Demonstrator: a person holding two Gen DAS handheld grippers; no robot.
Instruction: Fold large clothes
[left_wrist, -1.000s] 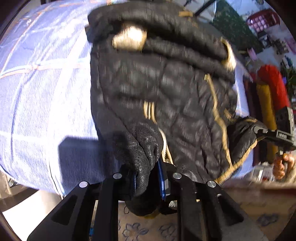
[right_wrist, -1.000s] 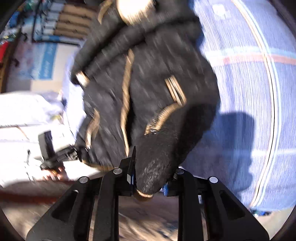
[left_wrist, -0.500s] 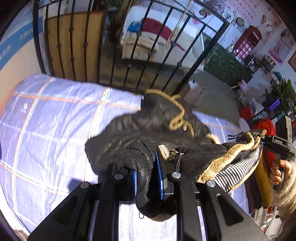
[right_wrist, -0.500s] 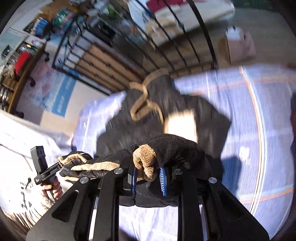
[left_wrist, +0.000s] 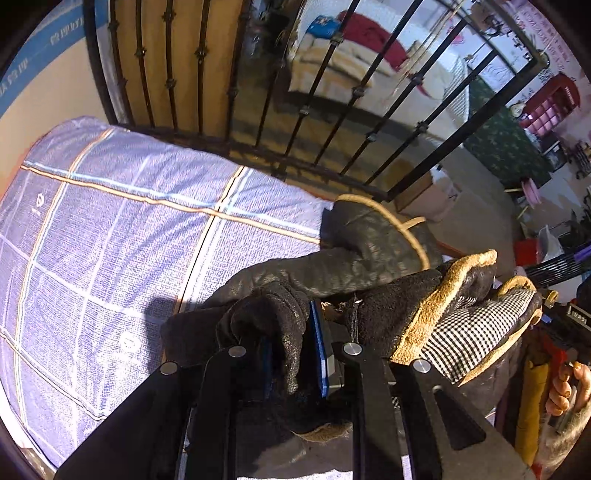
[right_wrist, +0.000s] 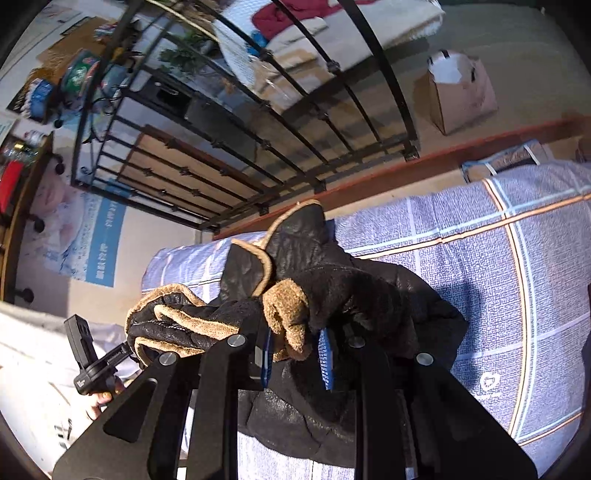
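Observation:
A black quilted jacket (left_wrist: 354, 258) with tan piping and a checked lining (left_wrist: 476, 332) lies bunched on the blue plaid bed (left_wrist: 110, 236). My left gripper (left_wrist: 295, 350) is shut on a black fleecy fold of the jacket near the bed's near edge. In the right wrist view my right gripper (right_wrist: 295, 354) is shut on a tan-edged fold of the same jacket (right_wrist: 332, 280), held just above the rest of it. The other gripper (right_wrist: 88, 362) shows at the left, in a hand, also holding the jacket's edge.
A black iron bed rail (left_wrist: 332, 110) stands at the far end of the bed, seen also in the right wrist view (right_wrist: 258, 140). A cardboard box (right_wrist: 458, 96) sits on the floor beyond. Shelves and clutter (left_wrist: 546, 110) fill the right background.
Both grippers have carried the held jacket edges forward over the garment towards the rail, folding it over on itself. The views tilted from looking down at the jacket to looking along the bed.

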